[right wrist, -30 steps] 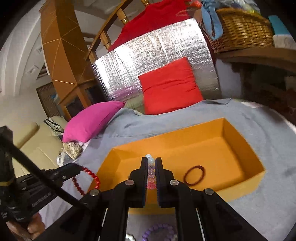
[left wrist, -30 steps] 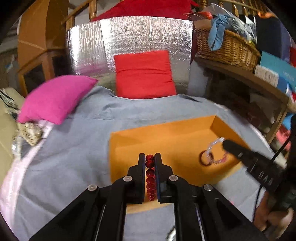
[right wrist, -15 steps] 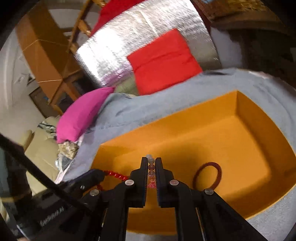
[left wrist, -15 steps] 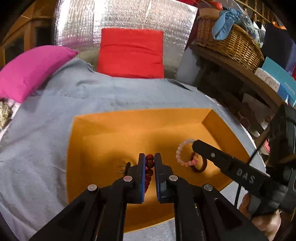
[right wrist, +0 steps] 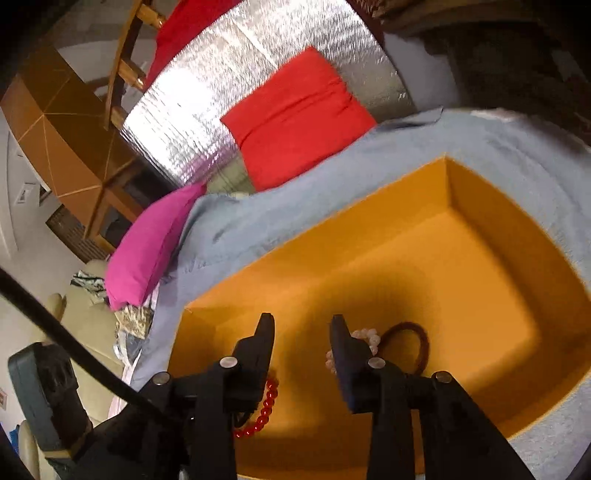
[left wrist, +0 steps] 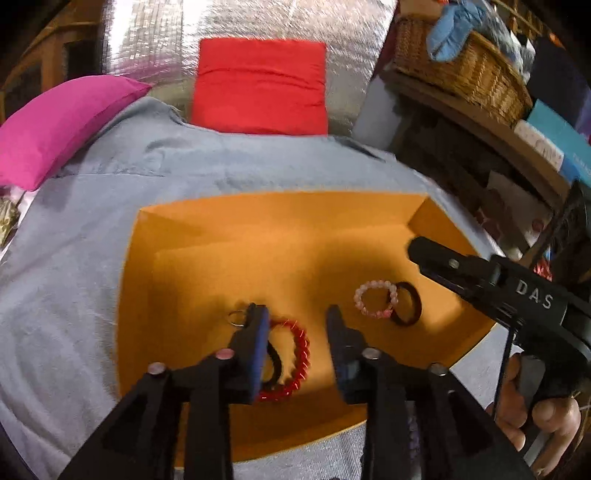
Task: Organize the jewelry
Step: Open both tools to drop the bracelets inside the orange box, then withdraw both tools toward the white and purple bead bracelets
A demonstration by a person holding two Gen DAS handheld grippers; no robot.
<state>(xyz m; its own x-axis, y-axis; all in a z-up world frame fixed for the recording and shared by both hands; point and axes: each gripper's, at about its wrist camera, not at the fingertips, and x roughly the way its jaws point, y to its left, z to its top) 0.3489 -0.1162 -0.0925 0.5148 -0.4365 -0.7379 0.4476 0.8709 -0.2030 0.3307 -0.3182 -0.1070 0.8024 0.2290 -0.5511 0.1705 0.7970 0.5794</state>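
An orange box (left wrist: 207,236) sits on a grey cloth. My left gripper (left wrist: 297,321) hangs over the box floor with its jaws opening. A red bead bracelet (left wrist: 295,354) lies free on the floor below them, over a dark ring (left wrist: 275,363). A small metal ring (left wrist: 235,318) lies beside the left finger. My right gripper (right wrist: 303,325) is opening too, with nothing between its fingers. A pink and white bead bracelet (left wrist: 373,299) rests on the floor against a dark band (left wrist: 408,304). In the right wrist view that bracelet (right wrist: 365,336) peeks out behind the right finger.
A red cushion (left wrist: 260,88) and a pink cushion (left wrist: 62,122) lie at the back of the cloth, before a silver foil panel (left wrist: 280,22). A wicker basket (left wrist: 461,70) stands on a wooden shelf at the right. A person's hand (left wrist: 543,417) holds the right gripper.
Both grippers came down into the orange box and opened. The red bracelet left the left jaws and the pink one left the right jaws; both now lie on the box floor.
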